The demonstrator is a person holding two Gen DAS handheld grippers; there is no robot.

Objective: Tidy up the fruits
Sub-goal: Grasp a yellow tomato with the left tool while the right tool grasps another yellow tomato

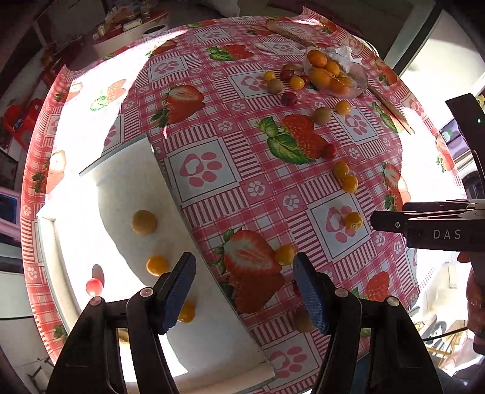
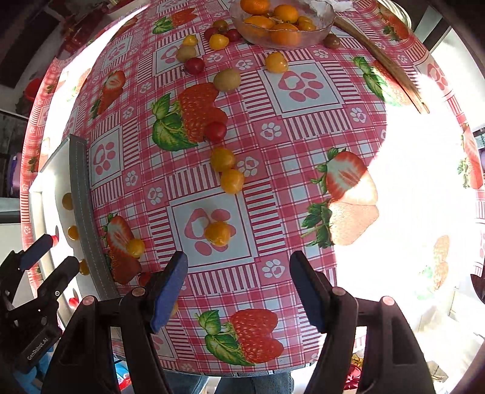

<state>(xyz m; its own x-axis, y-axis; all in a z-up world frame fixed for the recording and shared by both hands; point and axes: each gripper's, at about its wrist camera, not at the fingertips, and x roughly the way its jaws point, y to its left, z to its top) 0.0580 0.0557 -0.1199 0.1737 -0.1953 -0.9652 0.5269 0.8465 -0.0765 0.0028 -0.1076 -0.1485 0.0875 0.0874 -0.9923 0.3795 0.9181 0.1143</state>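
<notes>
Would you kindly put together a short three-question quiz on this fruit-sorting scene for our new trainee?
1. True or false: the glass bowl at the far end holds oranges.
2. Multiple choice: the white tray lies on which side of the table in the left wrist view? A) left B) right C) far end
3. Fill in: the jaws of the right gripper are ____ and nothing is between them.

Key:
1. True.
2. A; a few small yellow and red fruits already lie in it.
3. Open; the yellow tomato on the paw print lies just beyond them on the tablecloth.
</notes>
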